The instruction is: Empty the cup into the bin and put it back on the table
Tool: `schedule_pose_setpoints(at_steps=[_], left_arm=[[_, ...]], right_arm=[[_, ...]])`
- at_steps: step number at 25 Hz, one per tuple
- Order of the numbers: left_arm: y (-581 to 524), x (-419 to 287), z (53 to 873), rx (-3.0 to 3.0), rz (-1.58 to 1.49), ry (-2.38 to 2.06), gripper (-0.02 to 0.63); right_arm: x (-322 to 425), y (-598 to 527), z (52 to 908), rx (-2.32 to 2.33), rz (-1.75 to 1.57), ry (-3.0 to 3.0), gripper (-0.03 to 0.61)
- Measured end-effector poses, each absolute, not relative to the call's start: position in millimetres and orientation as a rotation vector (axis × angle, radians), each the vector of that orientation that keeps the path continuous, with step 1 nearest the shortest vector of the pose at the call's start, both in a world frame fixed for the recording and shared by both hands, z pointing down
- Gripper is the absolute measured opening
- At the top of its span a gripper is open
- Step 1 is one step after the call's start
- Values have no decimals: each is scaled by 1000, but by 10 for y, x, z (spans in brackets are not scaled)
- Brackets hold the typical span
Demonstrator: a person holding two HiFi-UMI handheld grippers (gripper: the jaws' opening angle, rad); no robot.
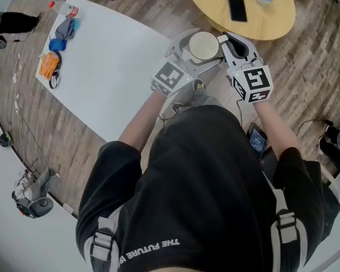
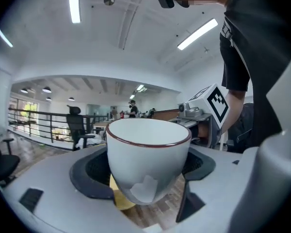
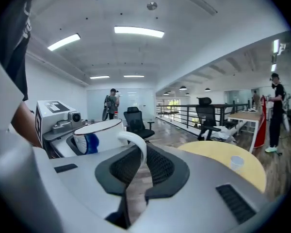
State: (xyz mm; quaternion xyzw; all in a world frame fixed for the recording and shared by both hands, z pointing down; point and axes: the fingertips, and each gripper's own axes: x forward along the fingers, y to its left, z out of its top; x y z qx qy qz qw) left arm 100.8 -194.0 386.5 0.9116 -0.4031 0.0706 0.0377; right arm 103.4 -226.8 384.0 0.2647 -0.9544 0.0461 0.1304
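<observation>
The left gripper (image 2: pixel 145 171) is clamped round the cup (image 2: pixel 148 152), and the right gripper (image 3: pixel 140 171), nearly closed, pinches its handle (image 3: pixel 136 144). If the two pull unevenly, the cup could twist loose over the floor (image 1: pixel 306 67).

Your cup (image 2: pixel 148 154): white, dark red rim line, blue patch on side. Your pads (image 3: pixel 160 166): black mesh, set in grey. Marker cubes (image 1: pixel 253 84): black squares on white. Round table (image 1: pixel 272 24): pale yellow. Floor (image 1: pixel 311 61): grey-brown planks. Your shirt (image 1: pixel 204 169): black.
</observation>
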Motion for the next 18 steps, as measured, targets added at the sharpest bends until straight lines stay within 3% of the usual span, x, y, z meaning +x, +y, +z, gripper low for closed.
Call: schedule_pose_setpoints(at_steps=[9,18], left_arm=[[-415,-1108,3694,2297,313,-1996,403],[518,-1785,4200,1997,295,-2146,403]], right_arm=[[-1267,-685,3660,-171,26,-2925,49],[-1999,289,4173,-492,7,-2770,49]])
